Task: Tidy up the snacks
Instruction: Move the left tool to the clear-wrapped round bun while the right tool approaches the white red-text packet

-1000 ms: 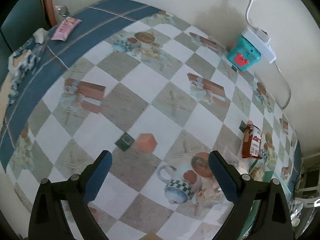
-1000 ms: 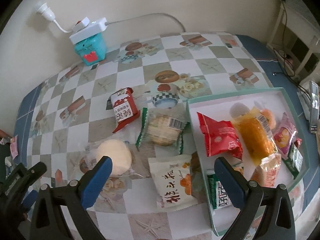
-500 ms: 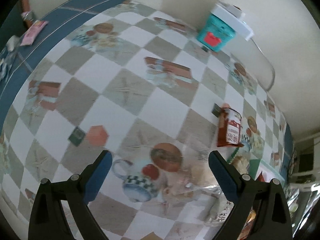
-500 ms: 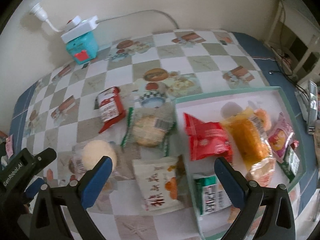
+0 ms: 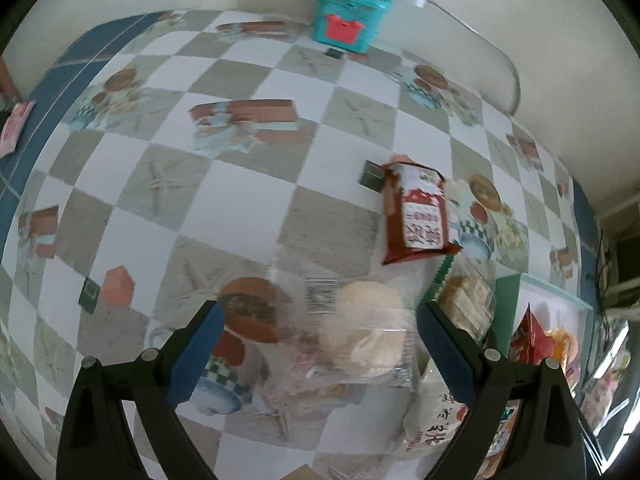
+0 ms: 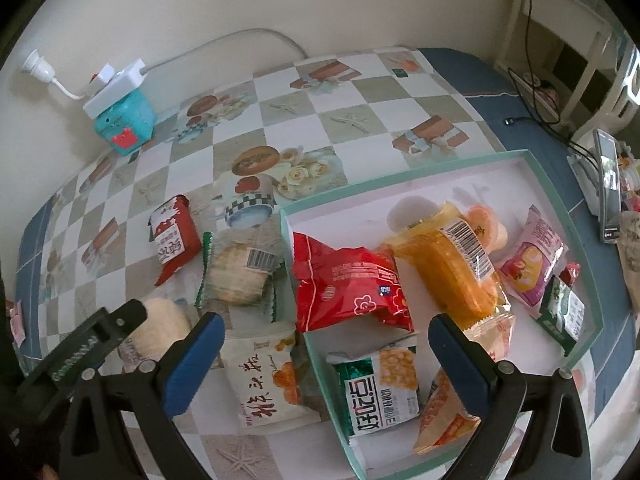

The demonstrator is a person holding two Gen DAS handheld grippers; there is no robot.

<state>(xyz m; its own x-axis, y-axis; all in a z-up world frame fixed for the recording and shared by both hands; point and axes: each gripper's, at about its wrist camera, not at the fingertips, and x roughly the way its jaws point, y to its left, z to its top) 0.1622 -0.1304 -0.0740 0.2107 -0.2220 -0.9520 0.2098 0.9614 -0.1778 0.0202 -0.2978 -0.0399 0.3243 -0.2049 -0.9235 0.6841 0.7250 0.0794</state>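
Note:
My left gripper [image 5: 320,340] is open, its jaws either side of a pale round bun in a clear wrapper [image 5: 368,332] on the table, above it. The bun also shows in the right wrist view [image 6: 164,324]. Loose on the cloth lie a dark red packet [image 5: 416,212], a green-edged cracker pack [image 6: 236,272] and a white packet with orange print [image 6: 268,380]. A teal-rimmed white tray [image 6: 556,184] holds several snacks, among them a red bag [image 6: 344,284] and an orange cake pack [image 6: 456,272]. My right gripper [image 6: 324,356] is open and empty above the tray's near left corner.
A teal box with a white power strip on top [image 6: 122,120] stands against the back wall. A phone on a stand [image 6: 608,192] is beyond the tray on the right. A small pink packet [image 5: 14,128] lies at the table's left edge.
My left gripper has swung right across the cloth and now has the bun between its open jaws. My right gripper has shifted right, over the tray's near corner.

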